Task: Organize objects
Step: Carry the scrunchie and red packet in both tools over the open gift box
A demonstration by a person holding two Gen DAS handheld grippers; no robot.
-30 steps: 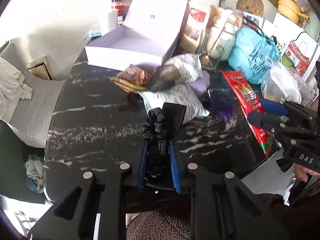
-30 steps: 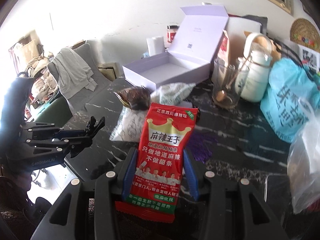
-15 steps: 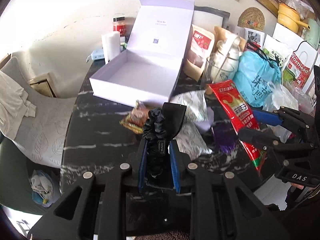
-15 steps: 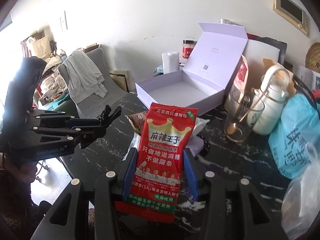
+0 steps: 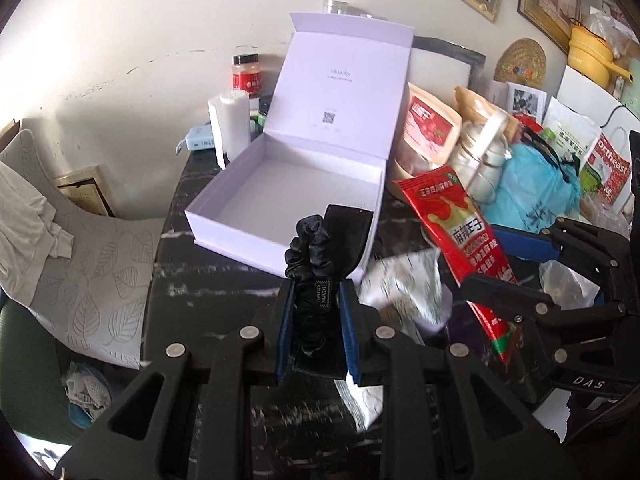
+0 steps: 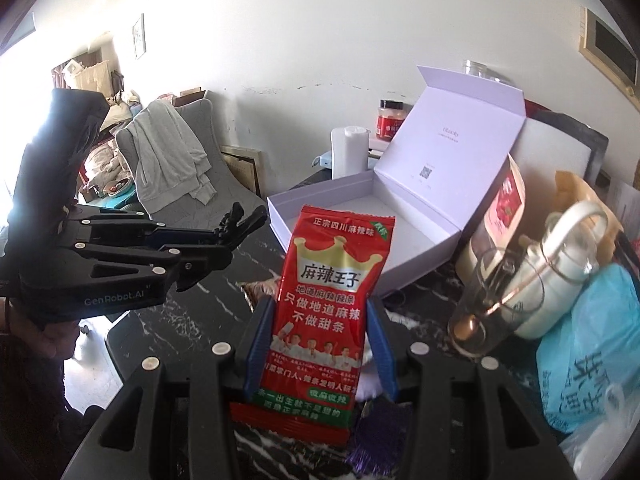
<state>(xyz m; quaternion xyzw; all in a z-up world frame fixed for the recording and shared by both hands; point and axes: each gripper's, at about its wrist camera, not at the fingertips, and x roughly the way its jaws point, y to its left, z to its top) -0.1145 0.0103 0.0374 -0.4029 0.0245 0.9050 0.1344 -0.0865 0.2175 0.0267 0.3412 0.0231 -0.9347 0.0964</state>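
Note:
My left gripper [image 5: 318, 300] is shut on a black scrunchie on its black card [image 5: 314, 264], held above the dark marble table just in front of the open lilac box [image 5: 288, 196]. My right gripper [image 6: 318, 316] is shut on a red snack packet [image 6: 326, 300], upright above the table; the same packet shows in the left wrist view [image 5: 460, 236], right of the box. The box [image 6: 352, 204] is empty, its lid standing open. The left gripper also shows in the right wrist view [image 6: 236, 232], at the left.
A silver packet [image 5: 404, 288] and a brown snack [image 6: 260, 290] lie on the table [image 5: 208, 280]. A glass with a spoon [image 6: 492, 304], a white jar [image 6: 568, 280], a blue bag [image 6: 596, 356], a paper roll [image 5: 230, 128] and red jars crowd the back and right. A grey chair [image 5: 80, 264] stands left.
Both grippers have risen and moved forward toward the open box with their loads. The box now looks larger and closer in both views.

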